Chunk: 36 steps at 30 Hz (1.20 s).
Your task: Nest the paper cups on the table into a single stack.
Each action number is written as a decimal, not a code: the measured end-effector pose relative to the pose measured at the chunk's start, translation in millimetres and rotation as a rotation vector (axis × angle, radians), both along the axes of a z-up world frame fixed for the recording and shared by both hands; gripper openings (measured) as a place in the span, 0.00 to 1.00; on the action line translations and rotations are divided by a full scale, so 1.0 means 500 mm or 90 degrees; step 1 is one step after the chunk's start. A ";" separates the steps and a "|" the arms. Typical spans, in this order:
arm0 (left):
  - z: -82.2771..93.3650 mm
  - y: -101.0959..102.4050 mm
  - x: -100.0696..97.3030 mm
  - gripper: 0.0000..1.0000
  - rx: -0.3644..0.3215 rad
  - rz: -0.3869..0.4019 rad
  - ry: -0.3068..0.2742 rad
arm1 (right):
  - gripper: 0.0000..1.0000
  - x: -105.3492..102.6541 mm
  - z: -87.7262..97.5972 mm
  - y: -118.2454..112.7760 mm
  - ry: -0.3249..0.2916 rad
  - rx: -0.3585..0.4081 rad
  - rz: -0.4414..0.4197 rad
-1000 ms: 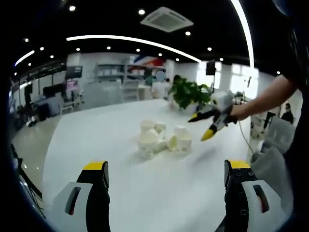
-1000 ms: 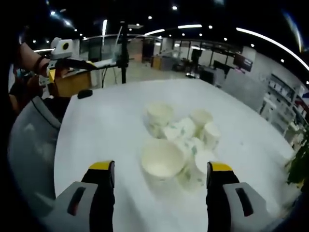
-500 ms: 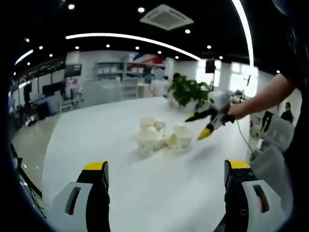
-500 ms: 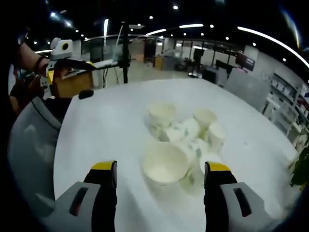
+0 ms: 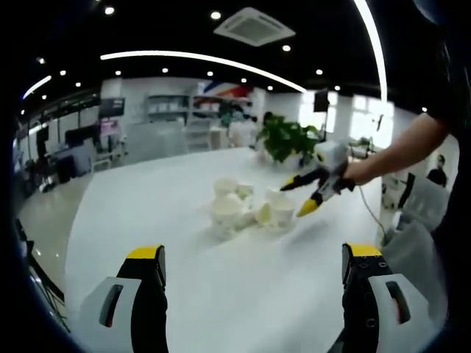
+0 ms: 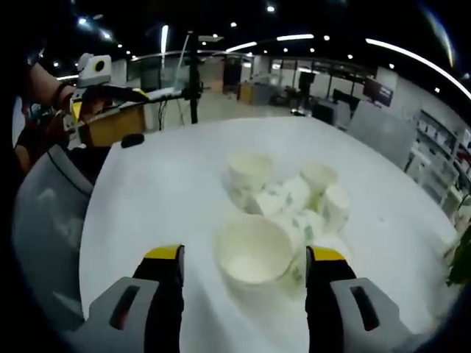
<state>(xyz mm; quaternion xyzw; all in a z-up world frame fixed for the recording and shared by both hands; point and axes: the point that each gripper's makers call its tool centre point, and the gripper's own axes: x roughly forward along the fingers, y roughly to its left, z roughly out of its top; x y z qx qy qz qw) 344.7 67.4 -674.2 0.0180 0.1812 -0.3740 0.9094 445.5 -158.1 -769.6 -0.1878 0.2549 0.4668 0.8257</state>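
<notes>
At twelve o'clock from the right gripper (image 6: 243,257), almost between its spread, empty jaws, sits the nearest paper cup (image 6: 252,254), upright with its mouth open to the camera. Behind it, from roughly twelve to two o'clock, the rest of the paper cups (image 6: 294,195) crowd together on the white table (image 6: 147,191): some stand upright, others lie on their sides (their exact number is hard to tell in the cluster). None appears nested yet, so the stacking looks barely begun.

Seen from the left gripper view, the same cluster sits well off at about twelve o'clock, with the right gripper hovering just beside the cups at their two o'clock edge. The left gripper (image 5: 254,276) hangs back over bare tabletop, jaws wide and holding nothing.

Judged from this, the right gripper is much the nearer. The front cup's long axis runs roughly vertical, so a short forward reach should bring the jaws to either side of its wall.
</notes>
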 end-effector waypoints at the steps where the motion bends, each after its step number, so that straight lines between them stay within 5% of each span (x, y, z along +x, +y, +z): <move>1: -0.001 0.000 -0.001 1.00 0.000 0.000 0.002 | 0.64 0.001 -0.002 0.001 0.000 0.000 0.002; 36: -0.010 0.011 -0.013 1.00 -0.003 0.012 0.020 | 0.56 0.024 -0.025 0.031 0.016 -0.004 0.011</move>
